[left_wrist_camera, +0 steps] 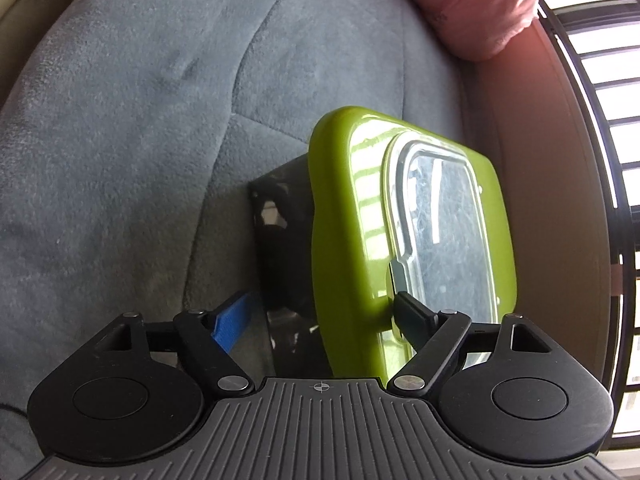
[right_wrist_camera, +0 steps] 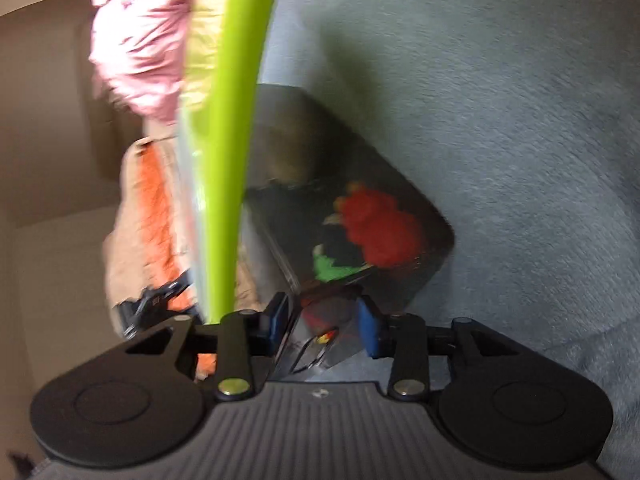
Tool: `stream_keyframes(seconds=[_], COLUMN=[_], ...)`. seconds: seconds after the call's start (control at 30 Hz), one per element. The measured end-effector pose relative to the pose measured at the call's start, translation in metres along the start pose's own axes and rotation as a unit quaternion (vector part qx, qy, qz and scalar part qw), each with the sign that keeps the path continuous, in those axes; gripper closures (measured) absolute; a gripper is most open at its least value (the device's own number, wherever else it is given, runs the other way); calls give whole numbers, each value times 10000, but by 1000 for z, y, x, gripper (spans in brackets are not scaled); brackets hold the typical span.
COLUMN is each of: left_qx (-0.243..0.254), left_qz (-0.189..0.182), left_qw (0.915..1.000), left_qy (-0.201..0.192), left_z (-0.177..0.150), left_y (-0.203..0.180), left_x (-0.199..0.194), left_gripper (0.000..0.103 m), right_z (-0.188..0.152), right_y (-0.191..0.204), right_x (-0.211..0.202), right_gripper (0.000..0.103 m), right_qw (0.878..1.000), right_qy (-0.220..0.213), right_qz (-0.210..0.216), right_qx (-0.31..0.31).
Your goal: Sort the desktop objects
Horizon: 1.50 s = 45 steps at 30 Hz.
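Note:
A green lid (left_wrist_camera: 352, 208) with a clear window stands on edge, tilted over a dark see-through box (left_wrist_camera: 280, 240) on a grey plush surface (left_wrist_camera: 120, 140). My left gripper (left_wrist_camera: 322, 320) is open wide around the lid's near rim. Its black right finger (left_wrist_camera: 412, 316) lies by the window's latch, and its blue left pad (left_wrist_camera: 232, 324) is clear of the lid. In the blurred right wrist view the box (right_wrist_camera: 360, 184) holds a red piece (right_wrist_camera: 380, 228) and a green piece (right_wrist_camera: 332, 268). My right gripper (right_wrist_camera: 322, 322) straddles the box's near corner; blur hides whether its pads press. The lid (right_wrist_camera: 228, 160) rises just left of it.
A pink cloth (left_wrist_camera: 472, 0) lies at the far edge of the grey surface, also seen as pink cloth (right_wrist_camera: 136, 40) behind the lid. Something orange and beige (right_wrist_camera: 156, 216) shows behind the lid. A barred window (left_wrist_camera: 600, 80) runs along the right.

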<state>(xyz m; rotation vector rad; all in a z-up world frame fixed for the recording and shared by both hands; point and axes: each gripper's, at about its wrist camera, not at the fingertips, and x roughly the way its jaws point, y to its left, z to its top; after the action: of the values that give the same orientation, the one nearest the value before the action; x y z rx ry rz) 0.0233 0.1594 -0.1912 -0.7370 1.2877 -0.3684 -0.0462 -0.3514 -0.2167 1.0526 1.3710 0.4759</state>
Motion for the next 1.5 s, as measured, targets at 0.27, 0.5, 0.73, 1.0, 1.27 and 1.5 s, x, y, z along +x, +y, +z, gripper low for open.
stream_keyframes(seconds=[0.27,0.5,0.73,1.0,1.27,1.5], left_qx=[43,1006,2643,2858,2757,2393], left_qz=[-314,-743,-639,-301,-291,-265], left_qw=[9992,9921,9467,9203,9364,9612], left_qy=[243,135,1726,2655,2151,1346], left_z=[11,123,192,186,165,145], left_y=[12,-5,-90,-119,-117,-80], left_x=[-26,-46,58,133,129,85], left_gripper=[19,9,9,8,7,8], right_z=[7,10,14,19,21,24], right_y=[51,56,46,30,35,66], right_x=[-3,-1,-5,1,3,9], right_gripper=[63,63,61,60,63,67], right_qw=[9849,9812,9869,9955,9921,9761], right_qy=[-377,-339,-460,-322,-522,-715], right_qz=[-1375,-1445,-1110,-784,-999,-1503], right_qx=[-982,-1230,-1075,-433,-560,-1396])
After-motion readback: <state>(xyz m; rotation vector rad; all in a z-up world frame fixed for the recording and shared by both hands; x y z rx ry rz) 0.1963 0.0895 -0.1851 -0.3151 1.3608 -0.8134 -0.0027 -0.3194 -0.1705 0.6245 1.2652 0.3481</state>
